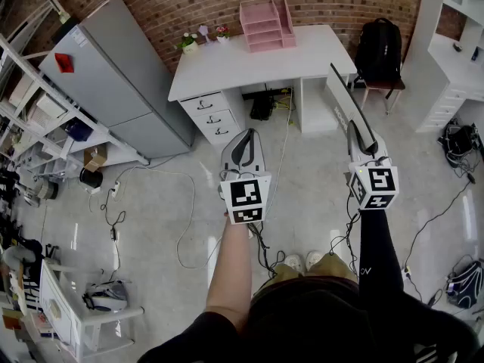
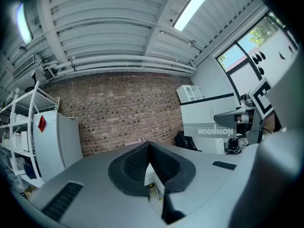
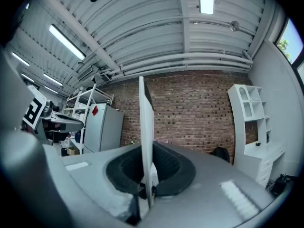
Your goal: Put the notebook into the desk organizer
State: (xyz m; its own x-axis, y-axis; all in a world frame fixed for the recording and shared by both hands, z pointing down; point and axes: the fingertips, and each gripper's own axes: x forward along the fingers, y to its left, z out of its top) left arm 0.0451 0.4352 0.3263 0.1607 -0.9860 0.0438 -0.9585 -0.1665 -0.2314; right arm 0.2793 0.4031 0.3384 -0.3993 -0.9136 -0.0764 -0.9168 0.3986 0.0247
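Clamping the notebook [image 1: 344, 97] edge-up in our right gripper [image 1: 361, 144], we can slot it into the desk organizer [image 1: 266, 23], upper centre; left gripper [image 1: 243, 136] closed, empty

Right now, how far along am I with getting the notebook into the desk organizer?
Done: the notebook is off any surface, clamped on edge in the right gripper. In hand: you stand on the floor, back from the white desk, with the notebook held level; the left gripper is shut with nothing in its jaws. Left: walk up and slide the notebook into the pink desk organizer on the desk.
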